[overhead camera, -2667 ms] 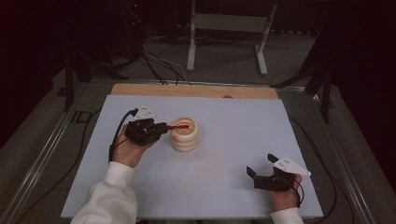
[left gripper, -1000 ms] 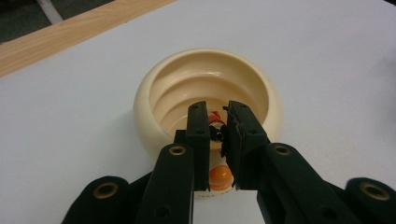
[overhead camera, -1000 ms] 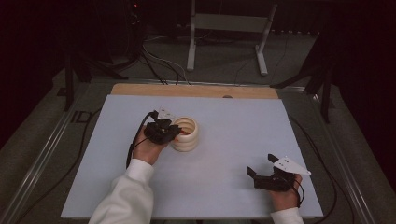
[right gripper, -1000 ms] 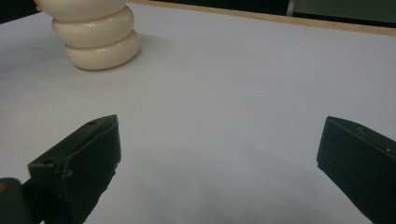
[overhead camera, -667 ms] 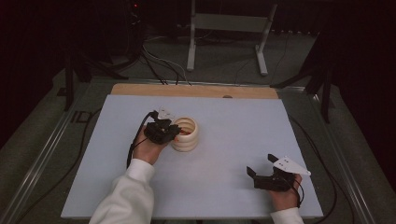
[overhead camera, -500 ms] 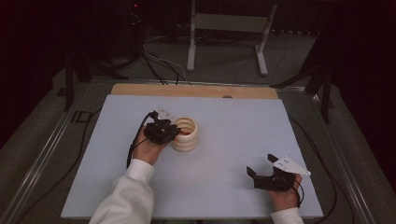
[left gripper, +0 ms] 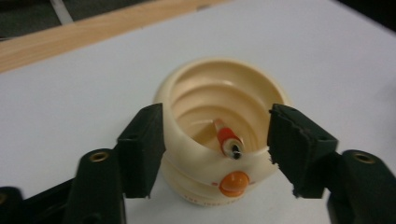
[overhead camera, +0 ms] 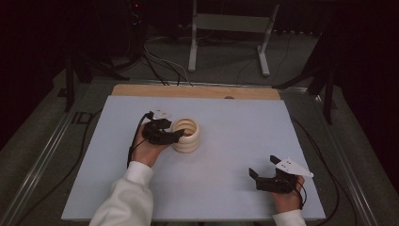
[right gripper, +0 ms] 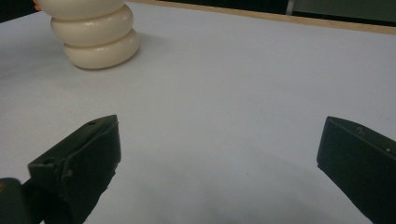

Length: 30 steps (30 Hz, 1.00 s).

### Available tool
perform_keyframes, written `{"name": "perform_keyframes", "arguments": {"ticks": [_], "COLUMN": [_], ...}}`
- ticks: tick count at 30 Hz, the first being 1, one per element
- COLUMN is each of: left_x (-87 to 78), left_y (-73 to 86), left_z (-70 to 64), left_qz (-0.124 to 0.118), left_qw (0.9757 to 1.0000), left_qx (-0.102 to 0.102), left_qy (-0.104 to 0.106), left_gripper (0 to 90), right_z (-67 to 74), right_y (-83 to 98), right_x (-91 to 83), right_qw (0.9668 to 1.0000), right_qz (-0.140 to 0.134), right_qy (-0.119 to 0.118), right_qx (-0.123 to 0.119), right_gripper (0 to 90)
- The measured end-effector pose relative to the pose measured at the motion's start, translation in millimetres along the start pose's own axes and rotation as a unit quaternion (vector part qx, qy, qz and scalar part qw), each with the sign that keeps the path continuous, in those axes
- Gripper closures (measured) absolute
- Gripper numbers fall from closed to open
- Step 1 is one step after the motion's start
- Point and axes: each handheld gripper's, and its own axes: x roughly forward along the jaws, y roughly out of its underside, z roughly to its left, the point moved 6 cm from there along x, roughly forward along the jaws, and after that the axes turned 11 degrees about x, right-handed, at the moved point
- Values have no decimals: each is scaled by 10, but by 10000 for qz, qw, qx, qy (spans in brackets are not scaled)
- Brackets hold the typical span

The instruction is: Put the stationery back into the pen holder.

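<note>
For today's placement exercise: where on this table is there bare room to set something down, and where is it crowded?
Bare: the stretch between the cream ribbed cup and the right claw, plus the far right toward the wooden edge. Crowded: around the cup, where the left claw straddles it.

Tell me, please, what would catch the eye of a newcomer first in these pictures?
First, the cream ribbed cup standing left of centre on the pale blue table. The left hand-held gripper reaches it from the near side, one jaw on each side of its rim, open. Inside the cup lies a small red and white thing, and an orange knob sits on its outer wall. The right hand-held gripper rests open near the table's front right corner.
</note>
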Motion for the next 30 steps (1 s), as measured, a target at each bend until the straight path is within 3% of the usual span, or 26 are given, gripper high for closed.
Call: {"name": "perform_keyframes", "arguments": {"ticks": [5,7,12,19,30], "left_x": [-150,-224,-432,-673,-957], "left_y": [-33,-40,-41,59,392], "left_z": [73,102,178,253,301], "left_qz": [-353,-494,-840,-1125,-1375], "left_qw": [9991,9981,9953,9918,9863], "left_qx": [-55,-45,-83,-11,182], "left_qy": [-229,-360,-464,-600,-887], "left_gripper": [239,163,25,3,3], "right_z": [1,1,4,5,17], "right_y": [1,2,4,4,1], "right_x": [0,-1,-2,-1,-8], "right_qw": [10000,10000,10000,10000,10000], "right_qz": [3,4,10,5,-19], "right_qy": [0,0,-5,-6,-29], "right_qx": [1,2,5,-3,-19], "right_gripper": [4,4,4,4,4]}}
